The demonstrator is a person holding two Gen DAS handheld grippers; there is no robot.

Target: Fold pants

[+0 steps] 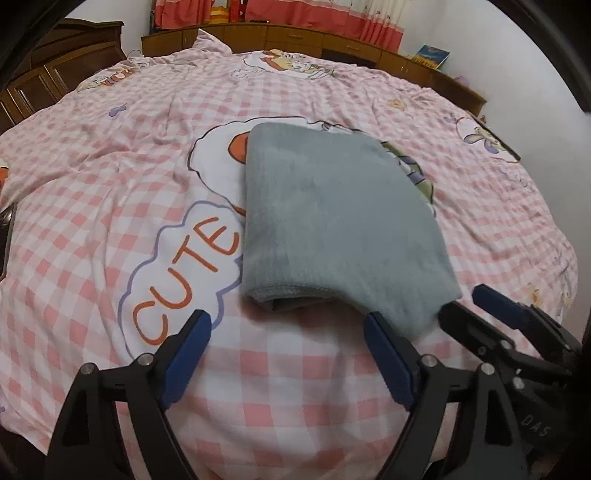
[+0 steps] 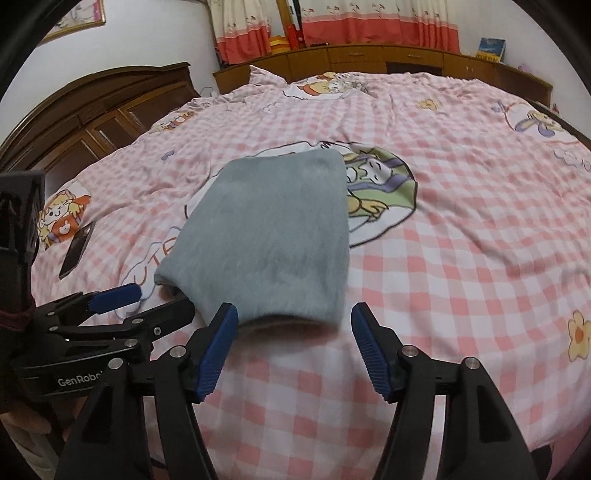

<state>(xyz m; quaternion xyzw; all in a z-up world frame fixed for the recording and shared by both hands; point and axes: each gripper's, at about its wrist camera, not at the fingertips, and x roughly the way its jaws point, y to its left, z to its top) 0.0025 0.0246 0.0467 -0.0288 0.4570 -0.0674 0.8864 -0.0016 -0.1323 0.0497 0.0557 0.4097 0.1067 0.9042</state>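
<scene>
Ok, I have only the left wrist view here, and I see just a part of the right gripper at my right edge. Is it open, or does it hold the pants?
Observer: The right gripper is open. The near end of the folded pants lies just between its fingertips, but the pads do not press it.
Operator: And the dark thing cut off at my left edge?
Observer: It is a phone, lying flat on the bed cover, apart from the pants.
Operator: Is anything on the wall above it?
Observer: Yes, a framed picture hangs there, only partly in view.
</scene>
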